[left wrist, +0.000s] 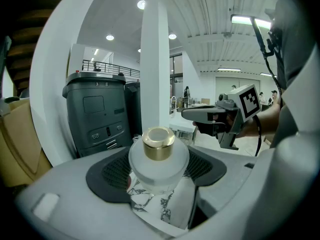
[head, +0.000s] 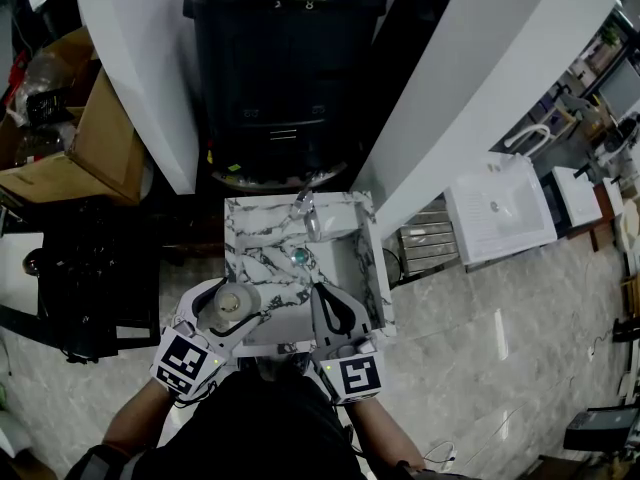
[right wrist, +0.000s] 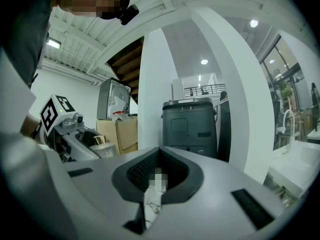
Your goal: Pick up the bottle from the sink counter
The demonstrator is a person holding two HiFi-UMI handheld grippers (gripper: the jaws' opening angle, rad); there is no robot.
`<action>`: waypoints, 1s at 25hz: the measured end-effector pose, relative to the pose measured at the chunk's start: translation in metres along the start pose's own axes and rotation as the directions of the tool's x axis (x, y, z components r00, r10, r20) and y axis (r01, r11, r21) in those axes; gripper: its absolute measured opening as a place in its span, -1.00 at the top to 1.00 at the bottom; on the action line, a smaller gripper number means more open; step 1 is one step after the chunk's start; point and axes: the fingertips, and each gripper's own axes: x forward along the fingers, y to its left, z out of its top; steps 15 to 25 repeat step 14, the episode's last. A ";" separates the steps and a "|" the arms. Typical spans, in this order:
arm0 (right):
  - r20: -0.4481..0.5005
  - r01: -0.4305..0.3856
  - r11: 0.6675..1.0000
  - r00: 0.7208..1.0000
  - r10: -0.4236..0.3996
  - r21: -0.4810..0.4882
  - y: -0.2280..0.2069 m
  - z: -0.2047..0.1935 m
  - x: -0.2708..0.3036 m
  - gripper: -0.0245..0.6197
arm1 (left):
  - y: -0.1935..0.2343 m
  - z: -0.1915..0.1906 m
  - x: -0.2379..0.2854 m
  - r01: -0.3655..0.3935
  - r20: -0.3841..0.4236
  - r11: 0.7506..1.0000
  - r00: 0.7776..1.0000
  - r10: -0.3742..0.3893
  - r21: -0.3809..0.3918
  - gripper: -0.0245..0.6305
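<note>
Holding the left gripper (head: 226, 302) in the lower left of centre in the head view, jaws clamping on the bottle (left wrist: 159, 160). Holding the right gripper (head: 327, 306) just beside it, lower centre, jaws pressing together, gripping nothing. Reaching both forearms (head: 134, 423) up from the bottom edge, marker cubes (head: 186, 361) facing up.

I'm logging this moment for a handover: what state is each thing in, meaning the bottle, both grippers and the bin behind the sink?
frosted white bottle with a gold cap: upright, capped, clamped between the left jaws.
left gripper: shut on the bottle.
right gripper: jaws together, holding nothing.
tall black plastic bin: lid closed.
</note>
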 end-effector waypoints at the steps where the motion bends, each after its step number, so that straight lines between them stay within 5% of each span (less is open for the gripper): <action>1: 0.000 0.000 1.000 1.000 0.000 0.001 0.000 0.000 0.000 0.90 | 0.000 0.000 0.000 0.000 0.000 1.000 1.000 0.000 0.000 -0.10; 25: -0.002 0.000 1.000 1.000 0.000 -0.003 0.001 0.001 0.000 0.90 | 0.000 0.000 0.000 0.004 -0.010 1.000 1.000 -0.004 0.010 -0.10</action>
